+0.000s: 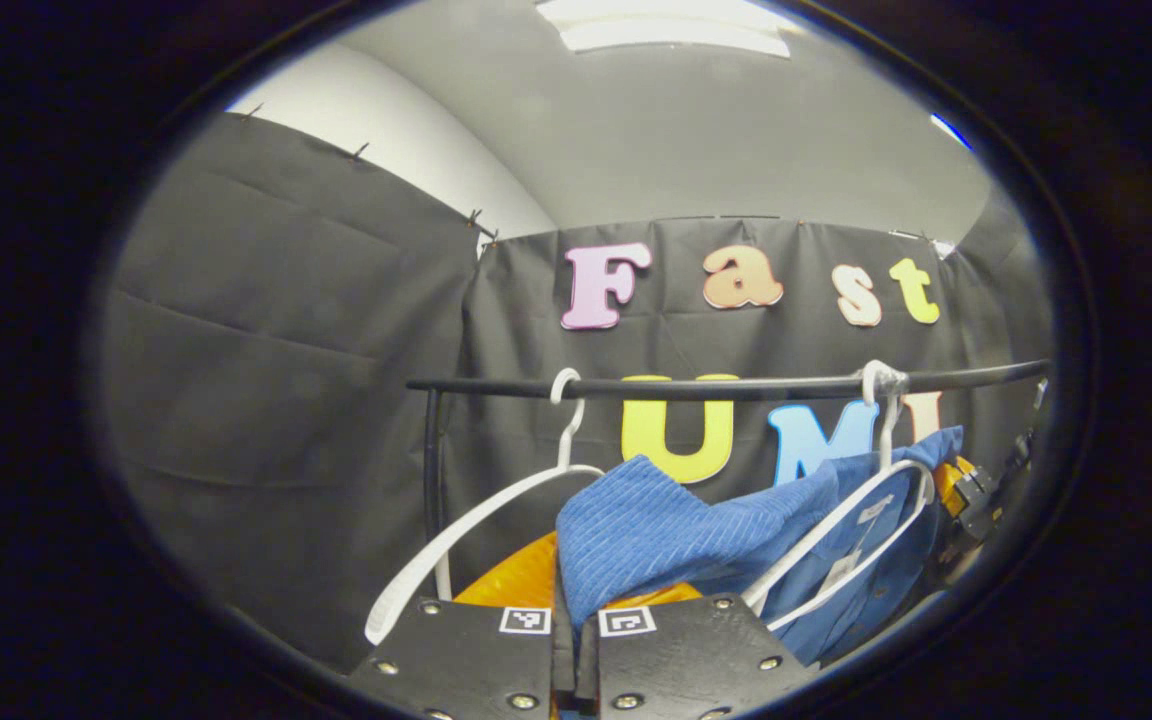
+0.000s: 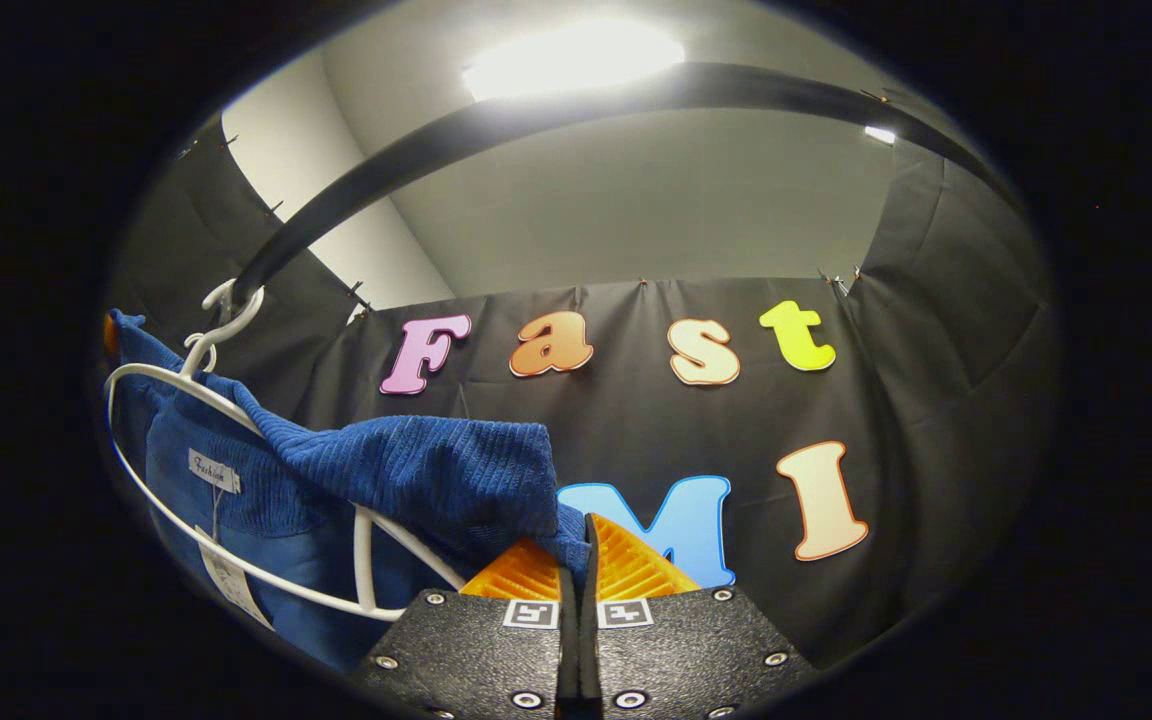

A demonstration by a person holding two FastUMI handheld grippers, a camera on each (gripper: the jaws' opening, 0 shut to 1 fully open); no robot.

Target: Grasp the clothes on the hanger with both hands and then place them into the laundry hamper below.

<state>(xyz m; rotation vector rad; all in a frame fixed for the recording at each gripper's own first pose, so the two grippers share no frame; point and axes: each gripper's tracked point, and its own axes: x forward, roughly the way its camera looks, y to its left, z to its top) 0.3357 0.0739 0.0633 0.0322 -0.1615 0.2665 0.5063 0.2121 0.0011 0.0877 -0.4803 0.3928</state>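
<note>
Under rail (image 1: 736,385) | both claws pinch blue garment (image 1: 656,530) | fingertips hidden

left gripper (image 1: 574,640): textured plates | silver screws | square tags; right gripper (image 2: 576,610): same

a small white tag (image 2: 213,470) is sewn inside the blue top (image 2: 416,470), with curly writing too small to be read. square black-and-white code marks (image 2: 530,613) are stuck on the right gripper (image 2: 576,570).
</note>
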